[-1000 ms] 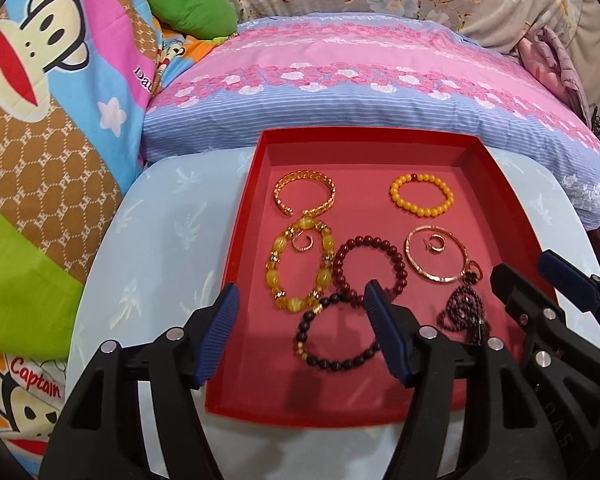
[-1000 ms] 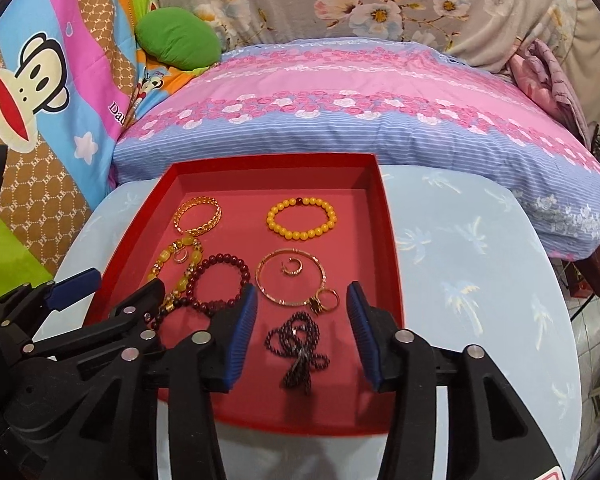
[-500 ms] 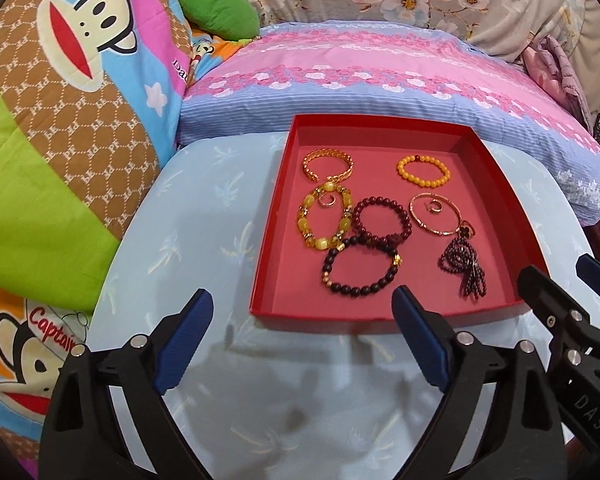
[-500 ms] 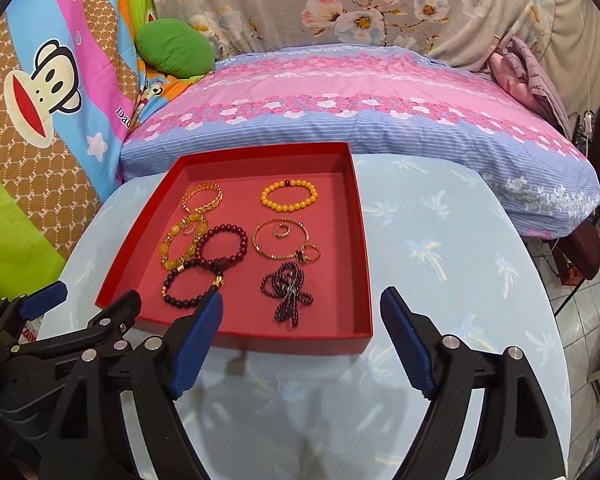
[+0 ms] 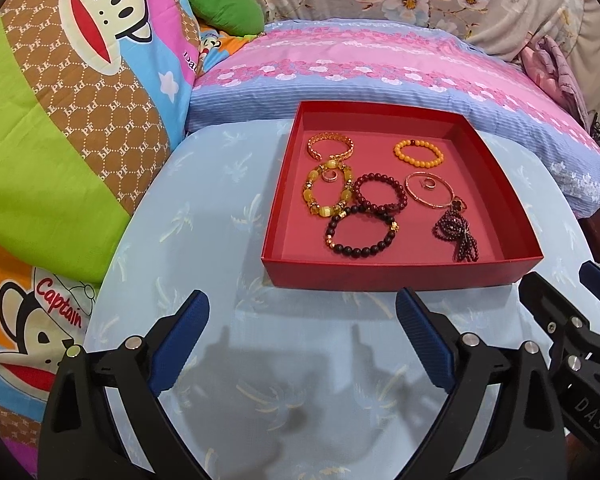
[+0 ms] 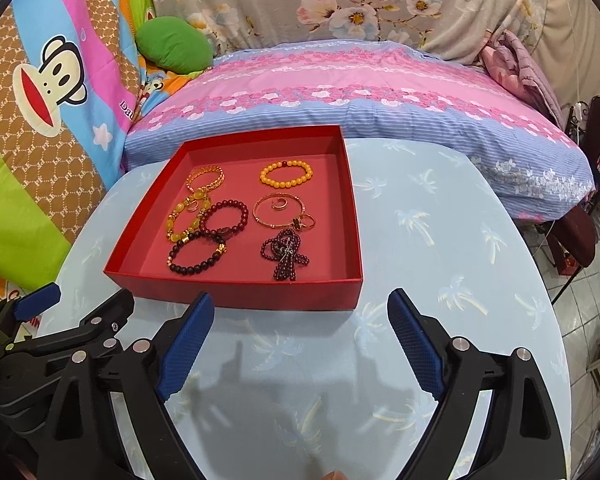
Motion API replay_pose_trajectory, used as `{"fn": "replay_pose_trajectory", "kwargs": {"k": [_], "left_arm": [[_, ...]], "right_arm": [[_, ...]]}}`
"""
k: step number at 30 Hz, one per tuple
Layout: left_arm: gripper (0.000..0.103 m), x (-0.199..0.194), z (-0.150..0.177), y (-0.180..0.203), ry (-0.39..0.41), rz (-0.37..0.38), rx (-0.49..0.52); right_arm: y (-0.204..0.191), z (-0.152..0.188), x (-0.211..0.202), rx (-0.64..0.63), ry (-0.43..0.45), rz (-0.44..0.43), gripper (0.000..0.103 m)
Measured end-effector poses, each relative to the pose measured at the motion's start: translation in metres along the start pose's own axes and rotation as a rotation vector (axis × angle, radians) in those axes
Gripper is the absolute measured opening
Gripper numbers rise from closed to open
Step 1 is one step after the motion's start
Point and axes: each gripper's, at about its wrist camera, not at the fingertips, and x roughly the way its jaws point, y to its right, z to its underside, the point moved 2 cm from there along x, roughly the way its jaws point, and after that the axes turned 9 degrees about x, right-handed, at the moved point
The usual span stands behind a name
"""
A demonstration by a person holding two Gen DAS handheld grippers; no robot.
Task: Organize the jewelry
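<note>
A red tray (image 5: 396, 274) (image 6: 236, 292) sits on the light blue table and holds several pieces: a gold cuff (image 5: 331, 145), an orange bead bracelet (image 5: 418, 153) (image 6: 286, 173), a yellow bead bracelet (image 5: 327, 195), a dark red bead bracelet (image 5: 380, 196), a black bead bracelet (image 5: 360, 232) (image 6: 197, 254), a thin gold bangle (image 5: 430, 196) and a dark bead necklace (image 5: 458, 236) (image 6: 285, 254). My left gripper (image 5: 302, 340) is open and empty, short of the tray's near wall. My right gripper (image 6: 300, 336) is open and empty, also short of the tray.
The round table (image 5: 204, 216) (image 6: 440, 240) has a light blue palm-print cloth. A pink and blue pillow (image 5: 360, 64) lies behind the tray. A cartoon monkey blanket (image 5: 60, 100) rises at the left. A tiled floor (image 6: 588, 320) drops off at the right.
Both grippers have pulled back from over the tray to the near side of the table and opened wider. The jewelry has not moved.
</note>
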Motion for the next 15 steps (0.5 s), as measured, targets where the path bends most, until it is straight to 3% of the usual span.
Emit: {"fn": "replay_pose_trajectory", "kwargs": {"k": [4,15], "left_arm": [[0.091,-0.003,0.004,0.000,0.001,-0.003,-0.006],[0.092,-0.005,0.012,0.003,0.000,-0.005,-0.003]], "right_arm": [[0.004,0.004,-0.005,0.014,0.009,0.008,0.097],[0.006,0.015,-0.007,0.001,0.017,0.006,0.097]]}}
